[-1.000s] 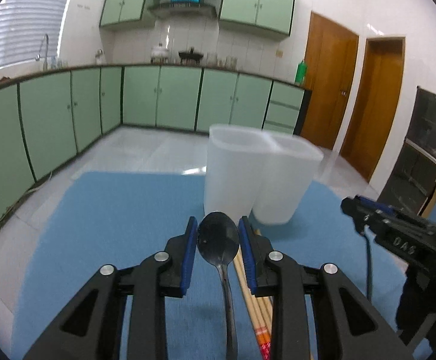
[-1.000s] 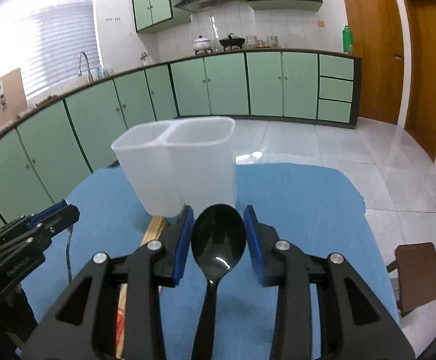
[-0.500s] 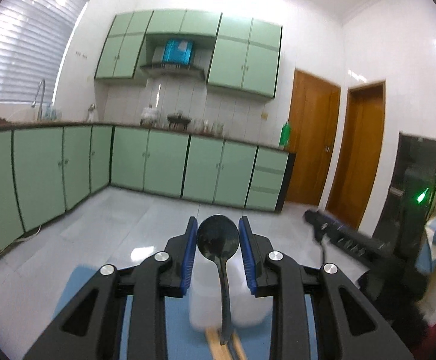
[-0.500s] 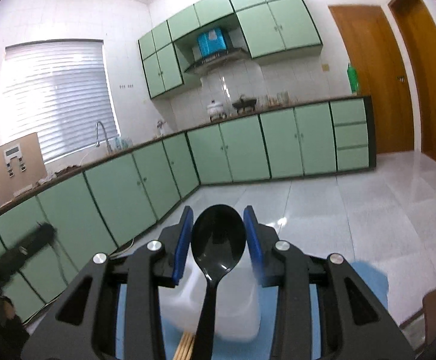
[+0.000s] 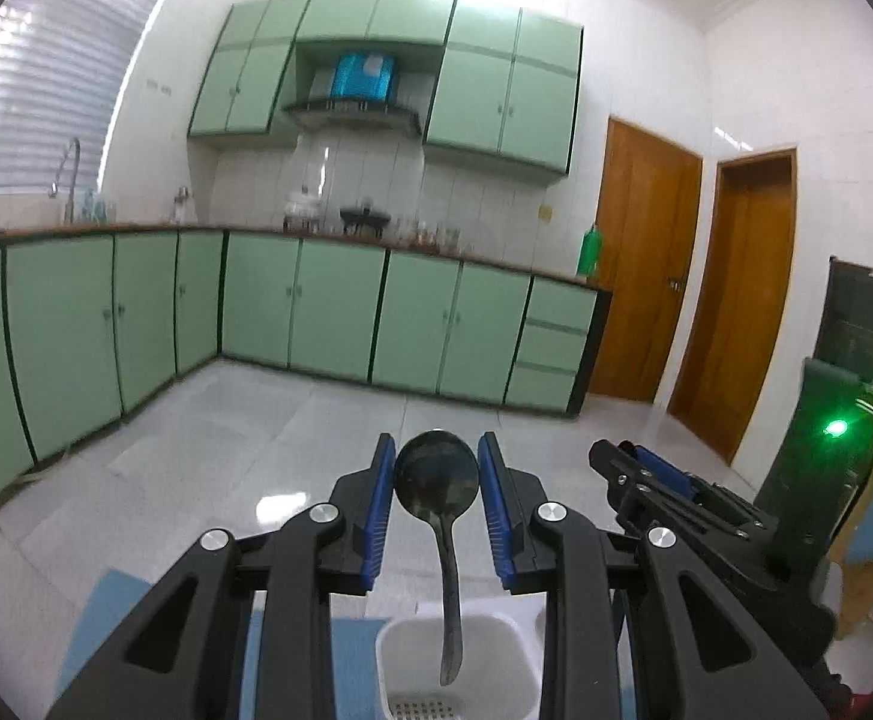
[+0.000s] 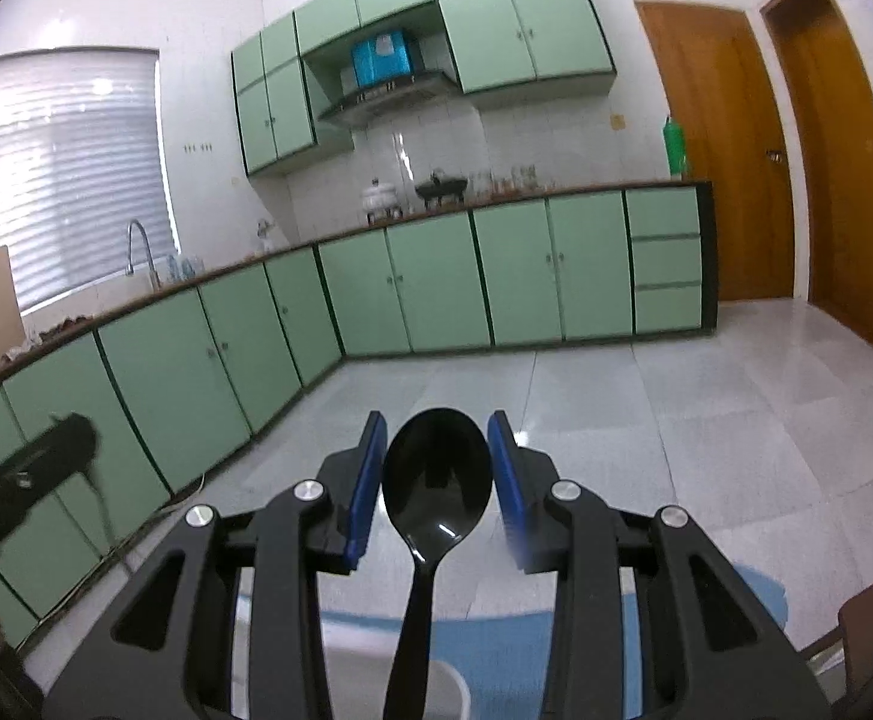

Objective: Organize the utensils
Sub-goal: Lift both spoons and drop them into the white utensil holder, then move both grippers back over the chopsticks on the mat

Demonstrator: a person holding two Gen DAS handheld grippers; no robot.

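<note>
Both of my grippers have risen since a second ago: the blue mat (image 5: 112, 606) that filled the lower view then is now only a strip at the bottom, and the white holder (image 5: 412, 654) sits low beneath my fingers instead of ahead of them.

My left gripper (image 5: 435, 489) points out over the room, tipped slightly down, its blue pads clamped on the bowl of a dark metal spoon (image 5: 436, 480); the handle hangs down over the holder's left compartment, whose perforated floor shows. My right gripper (image 6: 437, 471) holds the same pose, clamped on the bowl of a black plastic spoon (image 6: 436, 474), its handle dropping toward the holder's rim (image 6: 454, 684) at the mat's near edge.

Each gripper shows in the other's view, at the side. Beyond lie pale floor tiles (image 5: 292, 420), green cabinets (image 6: 436, 288) under a brown counter, and 2 wooden doors (image 6: 736, 168).
</note>
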